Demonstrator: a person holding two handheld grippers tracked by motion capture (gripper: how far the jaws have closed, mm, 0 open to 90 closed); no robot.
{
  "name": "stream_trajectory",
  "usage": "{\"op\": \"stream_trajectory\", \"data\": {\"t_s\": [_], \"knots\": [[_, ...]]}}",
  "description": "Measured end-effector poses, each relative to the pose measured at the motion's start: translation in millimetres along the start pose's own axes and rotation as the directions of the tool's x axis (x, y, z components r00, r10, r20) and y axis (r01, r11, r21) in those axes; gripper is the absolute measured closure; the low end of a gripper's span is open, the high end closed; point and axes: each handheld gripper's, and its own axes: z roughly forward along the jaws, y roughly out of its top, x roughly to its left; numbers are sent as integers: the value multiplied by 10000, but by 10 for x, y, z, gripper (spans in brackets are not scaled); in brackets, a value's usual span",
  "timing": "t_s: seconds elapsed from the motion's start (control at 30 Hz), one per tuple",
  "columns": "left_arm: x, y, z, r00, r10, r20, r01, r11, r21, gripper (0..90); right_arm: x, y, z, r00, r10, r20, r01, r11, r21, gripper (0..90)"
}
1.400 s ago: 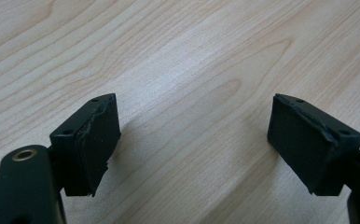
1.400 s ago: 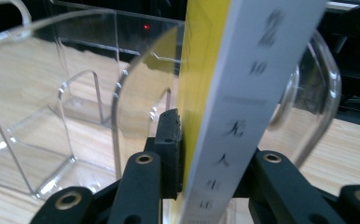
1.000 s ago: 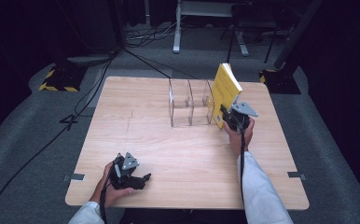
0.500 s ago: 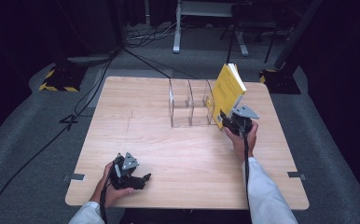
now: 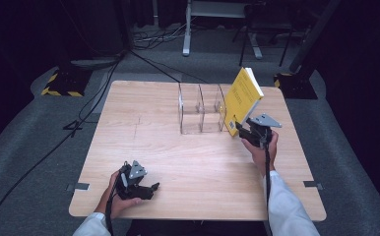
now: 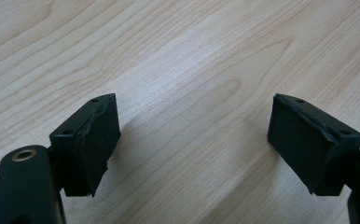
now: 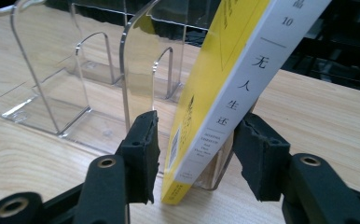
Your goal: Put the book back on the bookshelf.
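Your right tool (image 5: 243, 129) sits at the right end of the clear acrylic three-bay book rack (image 5: 200, 109), near the far right part of the light wooden tabletop (image 5: 188, 157). Its jaws have just been opening. The yellow softcover book with a white spine (image 5: 242, 98) stands between them, but the pads no longer press on it — in the right gripper view a gap shows on each side of the book (image 7: 215, 107), so the tool is released.

The book leans, its top edge tilted to the right in the high view, away from the rack. Its lower end rests on the tabletop against the rack's right end. In the right gripper view a clear rack panel (image 7: 143, 70) stands just left of the yellow cover, and the white spine faces the camera. Whether the book's foot is inside the last bay or just outside it cannot be told.

Your left tool (image 5: 146, 189) rests low over the near left part of the tabletop, well apart from the rack and the book. Its jaws stand wide — released, with bare wood grain (image 6: 192, 93) between the black pads (image 6: 96, 140).
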Motion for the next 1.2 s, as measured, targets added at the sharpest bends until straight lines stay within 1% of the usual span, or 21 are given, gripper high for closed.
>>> {"op": "stream_trajectory", "data": {"t_s": [0.03,0.13,0.23,0.3,0.37,0.47,0.53,0.63,0.7,0.77,0.93,1.0,1.07,1.1,1.2], "knots": [[0,-1,1,10000,-3,0,3,10000,-17,174,-3,3,-12,10000,-21,-47,21,10000,61,488],[0,-1,1,10000,-2,0,2,10000,-11,174,-9,27,-68,9994,-308,-151,311,9993,192,468],[0,-1,1,10000,-5,0,5,10000,-14,174,-26,45,-110,9988,-372,-304,380,9990,248,450],[0,-1,1,10000,-3,-2,3,10000,-16,174,-29,56,-132,9981,-444,-439,460,9982,378,438],[0,0,0,10000,1,-4,-1,10000,-3,174,-27,67,-161,9961,-535,-699,569,9972,484,423],[0,0,0,10000,0,-5,0,10000,-3,174,-7,93,-207,9914,-878,-973,938,9938,592,402],[0,-1,1,10000,-5,-1,5,10000,-19,174,-3,102,-223,9900,-950,-1040,1018,9928,625,396],[0,-1,1,10000,-2,-2,2,10000,-15,173,0,114,-261,9857,-1060,-1310,1154,9911,665,368],[0,-1,1,10000,0,-2,0,10000,-14,173,2,116,-279,9829,-1138,-1444,1261,9889,785,345],[0,-1,1,10000,-2,-3,2,10000,-16,174,-4,114,-302,9802,-1087,-1656,1245,9883,879,329],[0,0,0,10000,1,1,-1,10000,-7,174,-21,112,-355,9759,-1165,-1846,1368,9854,1011,305],[0,0,0,10000,2,-5,-2,10000,-1,173,-20,121,-399,9740,-1329,-1834,1542,9822,1069,288],[0,-1,1,10000,-5,-1,5,10000,-13,174,-13,128,-450,9687,-1561,-1930,1798,9773,1120,282],[0,-1,1,10000,-5,-1,5,10000,-13,173,-13,128,-450,9687,-1561,-1930,1798,9773,1120,282],[1,-1,1,10000,-12,10,12,10000,-5,173,-4,126,-516,9612,-1731,-2146,2001,9734,1114,273]]}}
